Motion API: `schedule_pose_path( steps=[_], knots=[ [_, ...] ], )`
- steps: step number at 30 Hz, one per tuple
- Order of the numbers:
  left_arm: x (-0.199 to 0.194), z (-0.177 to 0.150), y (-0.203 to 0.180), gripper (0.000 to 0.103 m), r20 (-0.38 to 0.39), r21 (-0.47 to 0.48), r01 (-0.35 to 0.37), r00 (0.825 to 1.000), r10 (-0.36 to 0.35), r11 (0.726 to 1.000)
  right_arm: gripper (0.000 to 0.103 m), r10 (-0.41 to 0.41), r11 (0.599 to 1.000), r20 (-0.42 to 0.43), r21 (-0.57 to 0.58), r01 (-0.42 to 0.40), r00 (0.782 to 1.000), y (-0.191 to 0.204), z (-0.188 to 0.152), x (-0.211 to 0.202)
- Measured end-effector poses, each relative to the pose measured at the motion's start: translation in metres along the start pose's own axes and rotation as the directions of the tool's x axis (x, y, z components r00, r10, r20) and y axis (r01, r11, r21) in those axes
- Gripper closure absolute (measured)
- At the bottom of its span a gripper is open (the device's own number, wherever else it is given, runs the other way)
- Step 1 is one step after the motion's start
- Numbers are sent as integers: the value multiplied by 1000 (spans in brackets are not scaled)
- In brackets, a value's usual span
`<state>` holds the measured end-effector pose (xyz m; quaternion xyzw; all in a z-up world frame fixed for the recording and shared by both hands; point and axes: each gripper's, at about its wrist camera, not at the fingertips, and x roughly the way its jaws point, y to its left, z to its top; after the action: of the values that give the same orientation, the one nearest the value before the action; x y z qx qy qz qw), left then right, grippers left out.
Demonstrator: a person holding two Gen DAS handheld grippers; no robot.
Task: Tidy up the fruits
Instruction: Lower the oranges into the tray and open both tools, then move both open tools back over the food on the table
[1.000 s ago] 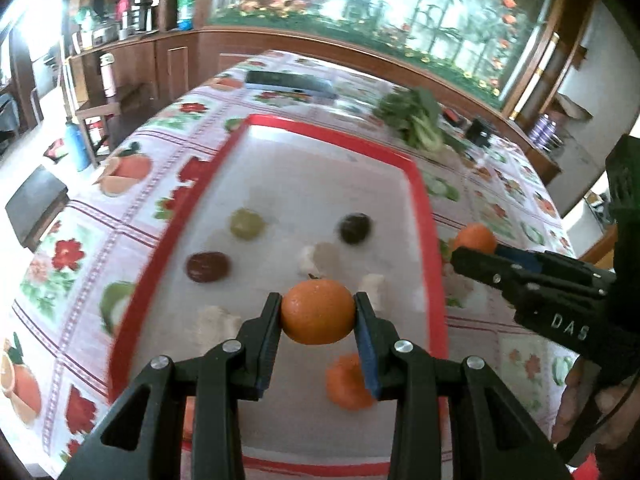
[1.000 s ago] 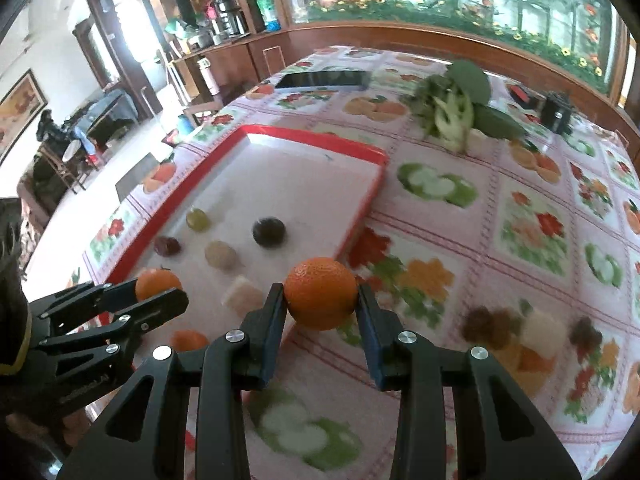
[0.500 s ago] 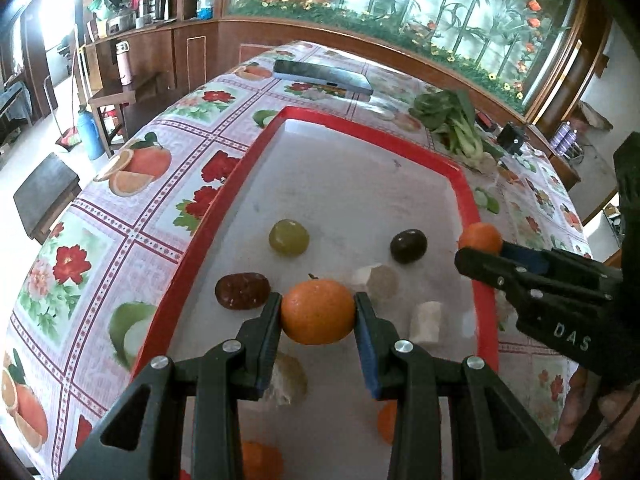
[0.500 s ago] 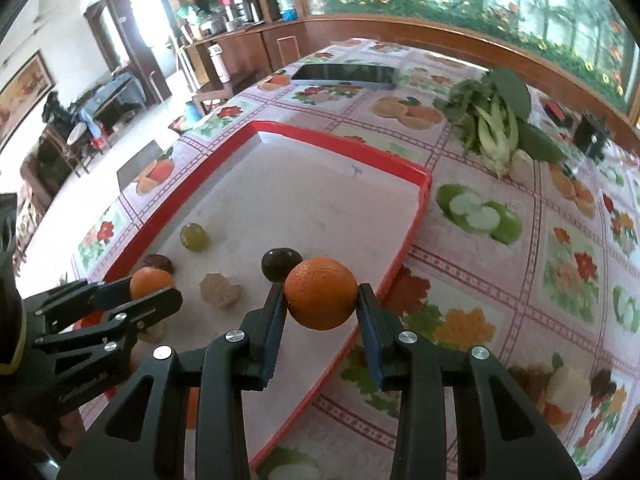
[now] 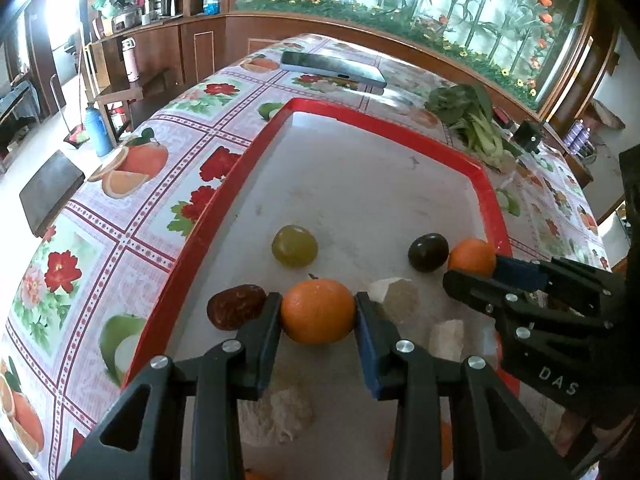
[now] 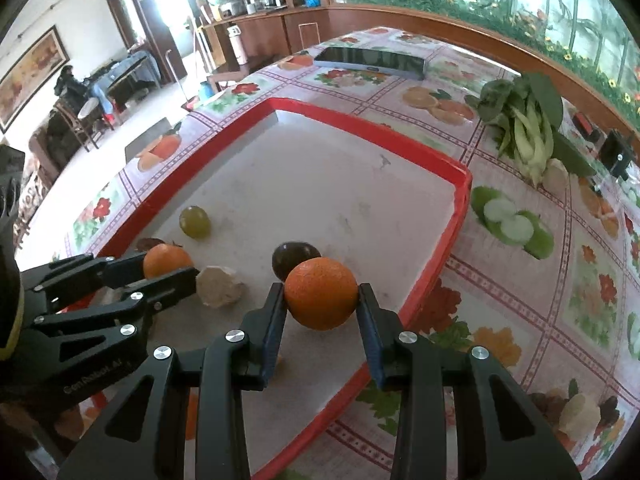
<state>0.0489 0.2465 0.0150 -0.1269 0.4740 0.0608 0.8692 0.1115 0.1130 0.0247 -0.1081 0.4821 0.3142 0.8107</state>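
Fruits are found partly sorted on the red tray (image 6: 460, 208). One orange (image 5: 318, 311) is held between the fingers of the left gripper (image 5: 318, 314), above the tray's near-left area beside a dark red fruit (image 5: 235, 306). A second orange (image 6: 321, 294) is clamped by the right gripper (image 6: 321, 300) near the tray's right edge, just before a dark plum (image 6: 292, 258). A green fruit (image 5: 295, 246) is noted farther in. Both oranges are judged light, firm and round; grip across the widest girth is advised, rolling on release being likely.
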Motion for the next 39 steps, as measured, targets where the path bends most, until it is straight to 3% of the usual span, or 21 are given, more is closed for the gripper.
schedule_pose_path(
  steps=[7, 12, 17, 19, 23, 30, 33, 39],
  knots=[
    [0, 1, 1, 58, -12, -37, 20, 1000, -21, 999, 65, -10, 1000, -8, -3, 9, 1000, 3, -1, 0],
    [-10, -3, 2, 40, 14, -59, 23, 1000, -22, 998, 61, -13, 1000, 8, 15, 12, 1000, 6, -7, -10],
    [-25, -10, -5, 33, 49, -58, 15, 999, -12, 998, 60, 10, 995, 44, 101, -14, 999, 1, -17, -32],
    [-33, -13, -8, 32, 63, -55, 20, 998, -17, 998, 54, 1, 992, 65, 128, -10, 998, -1, -20, -42],
    [-44, -20, -16, 30, 78, -46, 36, 996, -33, 998, 27, -42, 978, 130, 209, 14, 991, -8, -33, -64],
    [-59, -32, -36, 29, 88, -2, 27, 996, -27, 1000, 26, -61, 957, 112, 288, 26, 992, -17, -63, -81],
    [-65, -38, -45, 29, 93, 22, 32, 995, -34, 999, 21, -88, 945, 113, 324, 47, 990, -23, -75, -91],
    [-73, -45, -70, 26, 101, 63, 45, 994, -51, 997, 17, -188, 926, 80, 346, 150, 979, -38, -94, -109]
  ],
)
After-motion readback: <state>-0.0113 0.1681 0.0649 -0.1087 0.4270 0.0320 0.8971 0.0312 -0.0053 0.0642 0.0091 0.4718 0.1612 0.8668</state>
